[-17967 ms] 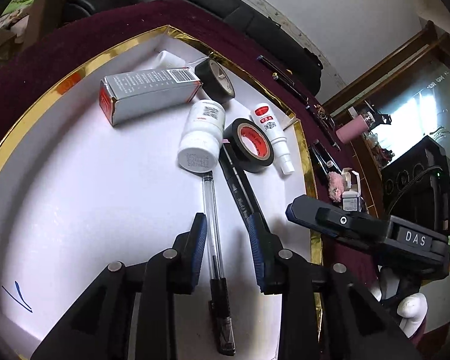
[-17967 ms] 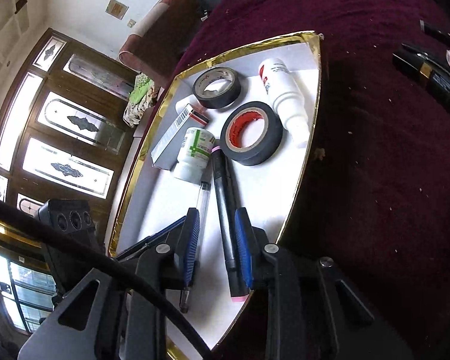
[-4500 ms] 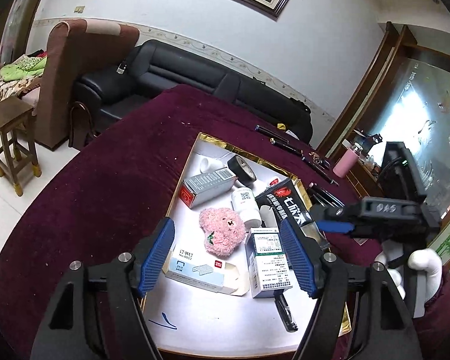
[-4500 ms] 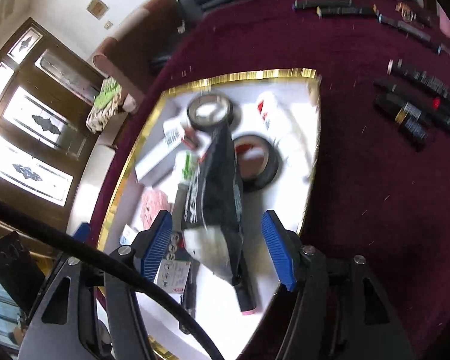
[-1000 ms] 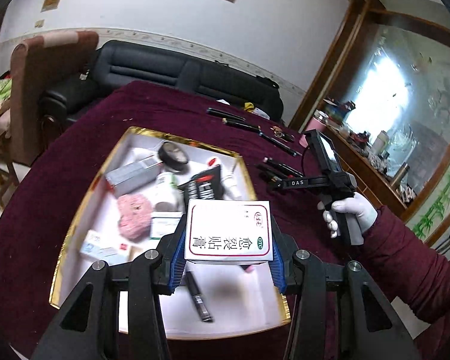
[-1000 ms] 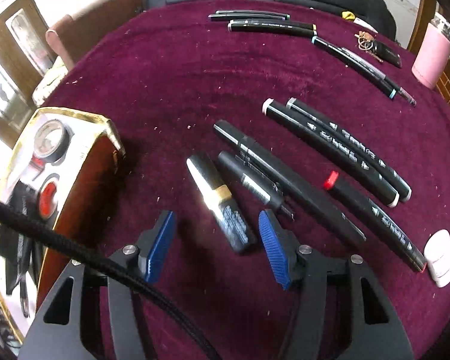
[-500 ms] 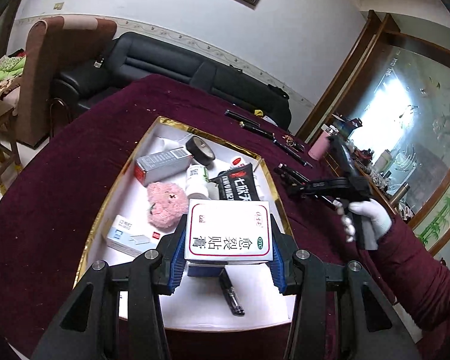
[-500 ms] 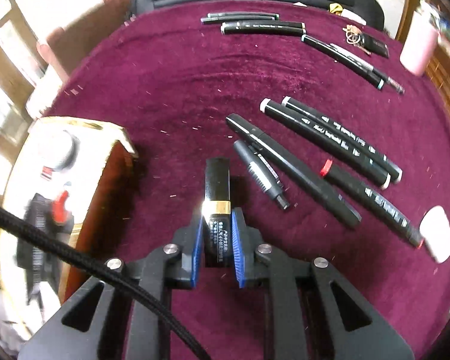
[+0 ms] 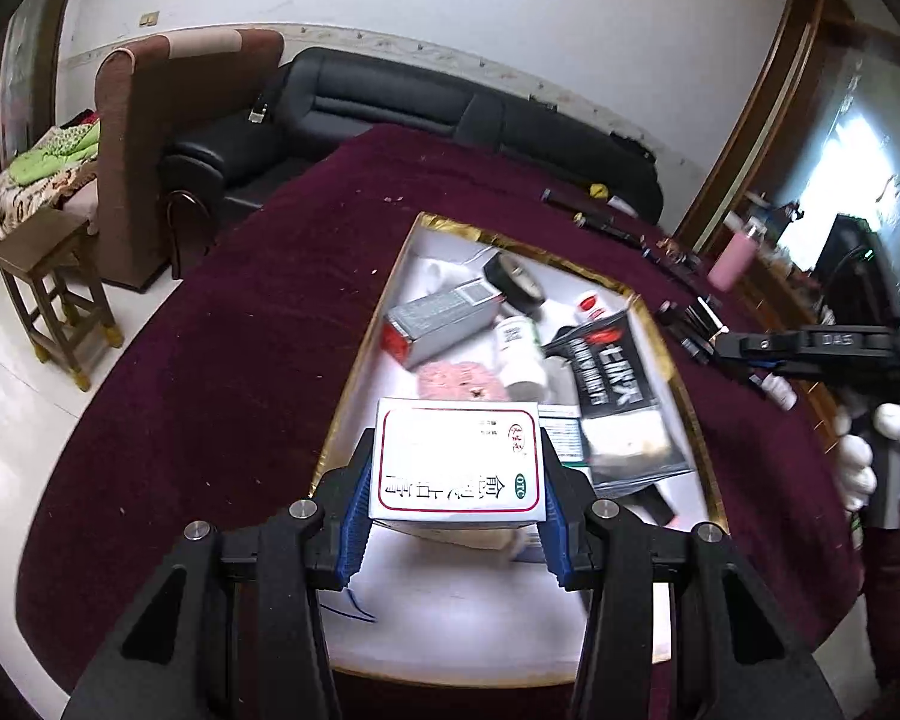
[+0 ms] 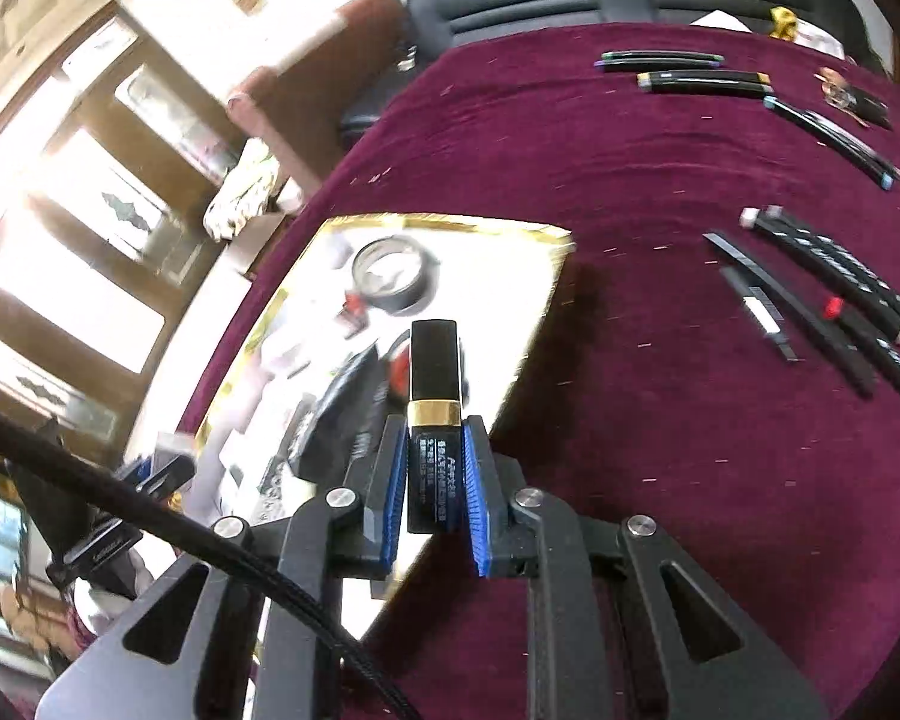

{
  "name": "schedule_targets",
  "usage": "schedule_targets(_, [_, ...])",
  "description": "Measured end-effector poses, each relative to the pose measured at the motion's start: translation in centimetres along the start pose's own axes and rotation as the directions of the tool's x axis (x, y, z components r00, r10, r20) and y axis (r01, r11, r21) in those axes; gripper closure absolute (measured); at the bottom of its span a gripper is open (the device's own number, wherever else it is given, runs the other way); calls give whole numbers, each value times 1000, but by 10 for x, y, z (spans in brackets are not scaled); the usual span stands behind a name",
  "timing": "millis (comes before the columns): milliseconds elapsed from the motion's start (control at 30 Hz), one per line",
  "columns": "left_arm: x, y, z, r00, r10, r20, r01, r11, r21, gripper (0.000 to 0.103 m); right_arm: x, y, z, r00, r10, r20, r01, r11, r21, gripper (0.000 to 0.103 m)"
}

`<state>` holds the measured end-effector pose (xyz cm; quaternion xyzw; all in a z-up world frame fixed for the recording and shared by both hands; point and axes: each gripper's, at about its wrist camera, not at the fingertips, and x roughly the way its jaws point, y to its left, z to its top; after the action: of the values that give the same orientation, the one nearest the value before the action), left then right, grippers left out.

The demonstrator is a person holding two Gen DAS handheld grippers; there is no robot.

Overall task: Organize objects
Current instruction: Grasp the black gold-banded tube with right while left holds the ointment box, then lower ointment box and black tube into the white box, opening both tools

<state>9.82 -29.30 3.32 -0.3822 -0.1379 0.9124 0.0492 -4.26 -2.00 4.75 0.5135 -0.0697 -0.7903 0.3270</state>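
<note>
My left gripper (image 9: 456, 501) is shut on a white medicine box with a red border (image 9: 457, 463), held above the near half of the gold-rimmed white tray (image 9: 354, 384). My right gripper (image 10: 429, 495) is shut on a black tube with a gold band (image 10: 434, 414), held over the tray's right edge (image 10: 540, 324). The right gripper also shows at the right of the left wrist view (image 9: 810, 348).
The tray holds a grey box (image 9: 441, 324), black tape roll (image 9: 513, 285), white bottle (image 9: 519, 354), pink plush (image 9: 459, 381) and black pouch (image 9: 615, 384). Several black markers (image 10: 834, 294) lie on the maroon tablecloth (image 10: 660, 420) to the right. A sofa (image 9: 390, 114) and stool (image 9: 54, 294) stand beyond.
My right gripper lifted the black tube off the cloth and swung left toward the tray. My left gripper moved closer over the tray, box still held.
</note>
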Motion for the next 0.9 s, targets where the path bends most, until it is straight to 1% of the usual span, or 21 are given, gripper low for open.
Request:
schedule_targets(100, [9,2,1,999,26,-27,-26,999,21,62,19,20,-5,999,-4,-36,3,1000,-29,87])
schedule_targets(200, [11,2,-1,1000,20,-21,-20,1000,24,62,35,38,-14,997,-50,-62,46,996,-73,87])
schedule_targets(367, [9,8,-3,1000,-18,-16,18,1000,-5,61,48,46,-19,991,-102,-90,93,991,-101,85])
schedule_targets(400, [8,10,-2,1000,-25,-16,25,1000,-12,60,47,46,-20,990,-106,-93,97,990,-103,85])
schedule_targets(433, [7,12,-2,999,-39,-12,39,999,-23,54,42,47,-23,990,-107,-92,97,989,-109,84])
schedule_targets(500, [3,15,-2,998,-61,2,61,997,-41,45,36,50,-27,989,-122,-84,112,986,-122,81])
schedule_targets(567, [-2,17,-2,996,-87,22,88,995,-55,45,28,53,-26,988,-143,-62,134,982,-134,77])
schedule_targets(633, [-7,18,-3,994,-105,44,107,992,-65,44,23,55,-24,987,-156,-32,150,980,-131,77])
schedule_targets(700, [-12,20,-4,989,-131,64,136,988,-78,44,19,61,-20,991,-134,-11,131,983,-128,77])
schedule_targets(767, [-17,20,-5,986,-145,79,152,985,-83,44,23,66,-16,997,-79,-20,76,990,-120,76])
schedule_targets(800, [-19,20,-6,984,-153,87,160,984,-84,44,25,69,-14,998,-60,-25,57,991,-118,72])
schedule_targets(833, [-22,20,-7,982,-162,95,170,982,-84,44,30,73,-12,998,-50,-28,46,992,-119,70])
schedule_targets(867, [-23,21,-8,981,-167,99,176,981,-86,43,36,76,-10,998,-55,-36,51,991,-123,64])
schedule_targets(900, [-25,22,-9,980,-174,102,183,979,-90,43,42,78,-8,997,-66,-49,60,990,-126,63])
